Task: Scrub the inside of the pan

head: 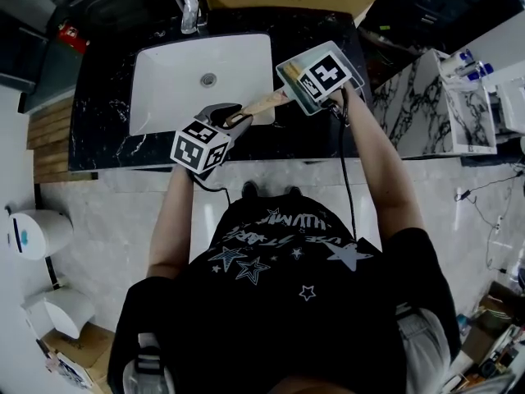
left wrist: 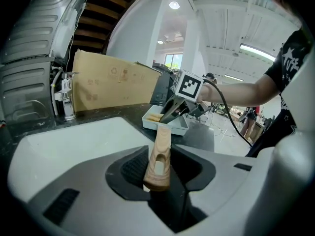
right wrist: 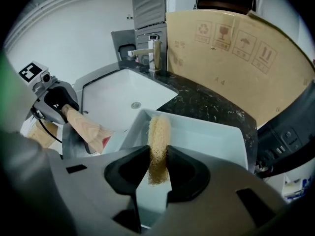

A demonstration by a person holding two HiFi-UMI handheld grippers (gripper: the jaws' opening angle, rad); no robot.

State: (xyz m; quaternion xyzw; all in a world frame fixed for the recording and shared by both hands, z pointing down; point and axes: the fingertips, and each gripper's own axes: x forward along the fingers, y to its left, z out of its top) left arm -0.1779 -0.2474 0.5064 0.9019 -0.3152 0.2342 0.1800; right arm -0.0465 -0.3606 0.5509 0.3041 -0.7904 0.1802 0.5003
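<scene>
A pale rectangular pan (head: 289, 79) with a wooden handle (head: 261, 105) hangs over the black counter to the right of the sink. My left gripper (head: 234, 120) is shut on the end of that handle (left wrist: 160, 154), and the pan (left wrist: 167, 124) lies straight ahead of it. My right gripper (right wrist: 158, 168) is shut on a tan scrubbing sponge (right wrist: 158, 141), whose far end rests inside the pan (right wrist: 211, 136) near its left wall. From the right gripper view the handle (right wrist: 86, 127) runs left to the left gripper (right wrist: 61, 102).
A white sink (head: 172, 80) with a chrome faucet (head: 190, 11) is set in the black marble counter (head: 98, 130). A cardboard sheet (right wrist: 231, 58) stands behind the counter. A marble-patterned unit (head: 426, 105) stands at the right.
</scene>
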